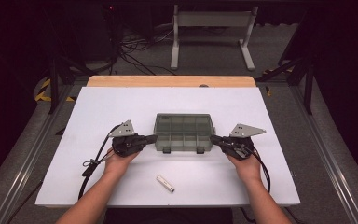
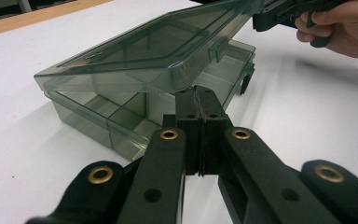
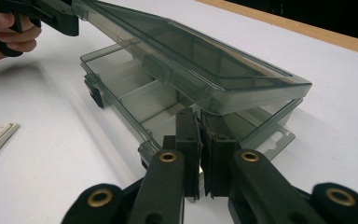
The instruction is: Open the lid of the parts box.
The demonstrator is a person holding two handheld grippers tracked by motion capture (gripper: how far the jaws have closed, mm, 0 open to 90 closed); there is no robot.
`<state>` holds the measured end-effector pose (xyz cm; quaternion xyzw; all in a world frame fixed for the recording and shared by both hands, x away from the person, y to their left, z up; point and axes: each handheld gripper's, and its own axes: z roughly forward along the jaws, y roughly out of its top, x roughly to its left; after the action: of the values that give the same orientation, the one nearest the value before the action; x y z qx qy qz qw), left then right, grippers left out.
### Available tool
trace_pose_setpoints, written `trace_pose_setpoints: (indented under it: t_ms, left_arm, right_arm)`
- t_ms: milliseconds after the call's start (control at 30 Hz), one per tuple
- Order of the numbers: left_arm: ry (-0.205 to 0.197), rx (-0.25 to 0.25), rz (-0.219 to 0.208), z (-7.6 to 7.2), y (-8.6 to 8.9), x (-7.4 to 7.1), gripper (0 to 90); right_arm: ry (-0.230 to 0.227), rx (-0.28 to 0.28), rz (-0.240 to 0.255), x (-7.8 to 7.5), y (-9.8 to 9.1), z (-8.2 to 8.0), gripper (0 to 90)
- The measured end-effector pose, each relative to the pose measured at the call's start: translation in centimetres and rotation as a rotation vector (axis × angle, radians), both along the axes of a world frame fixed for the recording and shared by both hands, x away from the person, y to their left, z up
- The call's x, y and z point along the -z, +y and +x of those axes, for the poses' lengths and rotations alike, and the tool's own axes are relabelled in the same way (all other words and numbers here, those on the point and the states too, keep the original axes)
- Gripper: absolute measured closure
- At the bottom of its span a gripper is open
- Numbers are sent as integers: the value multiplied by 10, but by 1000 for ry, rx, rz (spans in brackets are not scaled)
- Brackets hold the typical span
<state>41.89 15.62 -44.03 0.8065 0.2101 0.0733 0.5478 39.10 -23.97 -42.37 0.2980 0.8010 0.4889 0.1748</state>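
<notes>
Nearest: small white stick (image 1: 165,184), lying on white table (image 1: 98,107).
Box: smoky clear plastic compartment box (image 1: 183,132), mid-table, lid partly raised.
Left gripper (image 1: 152,138): jaws together, seemingly pinching lid edge.
Right gripper (image 1: 215,139): likewise.

Organizer box (image 1: 184,132) is showing as smoky grey, see-through plastic; lid (image 2: 158,44) is looking glossy and smooth, catching soft reflections, with moulded ribs and a latch tab. Inner dividers are appearing as the same clear plastic. Left gripper (image 2: 196,100) and right gripper (image 3: 199,122) are presenting matt black plastic jaws, slightly grainy, with brass-coloured metal eyelets shining at the pivots. Grey plates on top of the grippers are looking like dull metal. Table (image 1: 121,100) is showing a matt white, smooth surface; its far edge (image 1: 170,81) is looking like pale wood. Small white stick (image 1: 165,184) is appearing plastic, faintly glossy.
</notes>
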Motion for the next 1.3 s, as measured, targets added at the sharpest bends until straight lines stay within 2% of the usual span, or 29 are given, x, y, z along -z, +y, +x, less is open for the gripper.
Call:
trace_pose_setpoints:
  t_ms: [200,333,367,400,433,467,567,1000,1300]
  left_arm:
    - [3,-3,-11,0,1,0,890]
    - [-1,-7,-20,1,1,-1,890]
    - [-6,-5,-18,1,1,-1,890]
    - [-5,-5,-19,1,1,-1,888]
    - [-2,-4,-21,1,1,-1,888]
    - [-2,-8,-21,1,0,-1,888]
    - [-1,-5,-19,1,1,-2,888]
    - [-2,1,-23,0,0,-3,888]
    - [-1,2,-21,0,0,-3,886]
  right_arm:
    - [10,-4,-1,0,-1,-1,854]
    - [21,1,-17,0,-1,-3,800]
    - [27,3,-27,0,-2,-3,747]
    - [21,29,-57,-1,-1,-3,521]
    - [21,29,-57,-1,-1,-3,521]
    - [9,50,-68,-2,-1,-2,423]
    - [-8,87,-92,-7,0,3,296]
    - [-9,70,-135,-12,14,19,283]
    - [2,72,-137,-11,16,25,281]
